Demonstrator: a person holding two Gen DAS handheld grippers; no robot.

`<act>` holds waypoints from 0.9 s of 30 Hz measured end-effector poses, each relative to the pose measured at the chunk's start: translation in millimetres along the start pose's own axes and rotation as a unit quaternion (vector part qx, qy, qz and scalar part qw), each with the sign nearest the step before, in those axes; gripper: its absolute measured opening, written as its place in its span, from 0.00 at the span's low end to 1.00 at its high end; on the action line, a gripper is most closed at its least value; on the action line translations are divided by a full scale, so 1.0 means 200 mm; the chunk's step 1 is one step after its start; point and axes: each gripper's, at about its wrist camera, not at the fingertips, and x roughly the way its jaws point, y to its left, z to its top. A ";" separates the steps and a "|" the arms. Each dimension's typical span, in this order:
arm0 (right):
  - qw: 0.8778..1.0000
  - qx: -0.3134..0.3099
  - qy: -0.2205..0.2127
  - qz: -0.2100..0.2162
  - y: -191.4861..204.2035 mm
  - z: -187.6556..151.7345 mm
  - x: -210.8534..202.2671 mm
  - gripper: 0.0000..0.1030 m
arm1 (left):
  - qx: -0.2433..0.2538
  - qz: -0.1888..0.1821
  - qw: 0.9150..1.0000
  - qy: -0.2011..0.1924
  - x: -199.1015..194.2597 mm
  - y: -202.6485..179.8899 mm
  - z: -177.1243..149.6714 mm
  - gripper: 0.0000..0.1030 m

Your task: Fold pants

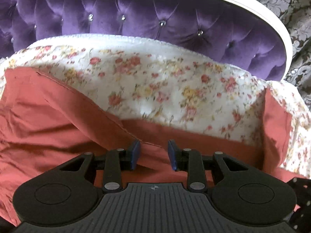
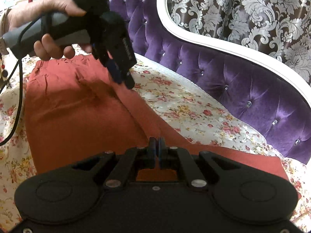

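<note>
Rust-red pants (image 1: 48, 120) lie on a floral bedspread (image 1: 155, 81). In the left wrist view my left gripper (image 1: 154, 153) is open, its blue pads (image 1: 136, 153) on either side of a seamed edge of the pants, just above the cloth. In the right wrist view the pants (image 2: 77, 116) spread to the left, and my right gripper (image 2: 157, 151) is shut, pinching the pants' edge. The left gripper (image 2: 120, 77), held by a hand, hovers over the far part of the pants in that view.
A purple tufted headboard (image 1: 136, 19) with a white frame (image 2: 194, 36) runs behind the bed. Patterned wallpaper (image 2: 252, 9) is beyond it. A black cable (image 2: 17, 89) hangs from the left gripper's handle.
</note>
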 end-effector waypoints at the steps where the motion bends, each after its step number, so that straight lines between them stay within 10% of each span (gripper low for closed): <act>1: 1.000 -0.003 -0.002 0.001 0.01 -0.01 -0.02 0.08 | -0.001 -0.002 1.000 -0.006 -0.02 0.01 -0.03 0.29; 19: 0.992 -0.118 0.046 0.002 0.42 -0.22 -0.03 0.09 | 0.002 -0.018 0.996 -0.090 -0.25 0.08 -0.38 0.29; 27: 0.994 -0.090 0.055 -0.006 0.41 -0.19 -0.05 0.11 | 0.015 0.008 1.000 -0.020 0.01 0.11 -0.44 0.30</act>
